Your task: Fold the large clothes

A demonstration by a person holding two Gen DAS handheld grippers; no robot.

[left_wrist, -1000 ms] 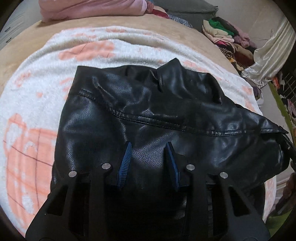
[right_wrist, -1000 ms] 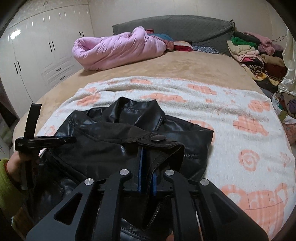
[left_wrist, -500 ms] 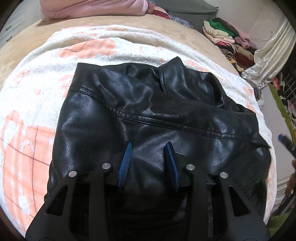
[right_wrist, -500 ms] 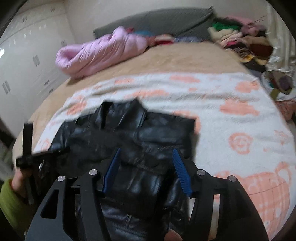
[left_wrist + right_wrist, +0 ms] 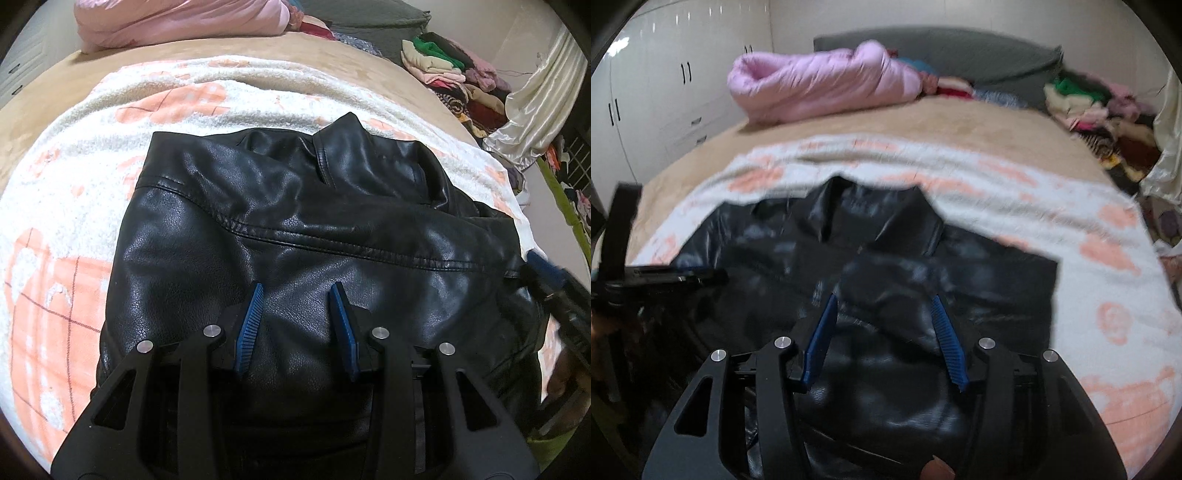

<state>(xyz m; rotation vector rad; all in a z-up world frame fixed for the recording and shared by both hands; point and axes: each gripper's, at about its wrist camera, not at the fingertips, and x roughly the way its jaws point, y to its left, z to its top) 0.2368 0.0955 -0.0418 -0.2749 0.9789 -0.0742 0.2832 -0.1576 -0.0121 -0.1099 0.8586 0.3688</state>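
Right gripper (image 5: 884, 339) has just been opening and closing a bit; its jaws are apart over the black jacket (image 5: 886, 280), gripping nothing, so the folded sleeve can stay. Left gripper (image 5: 297, 326) at 9 o'clock is partly open, and I cannot tell if it pinches the jacket, which lies flat on the blanket (image 5: 66, 206).
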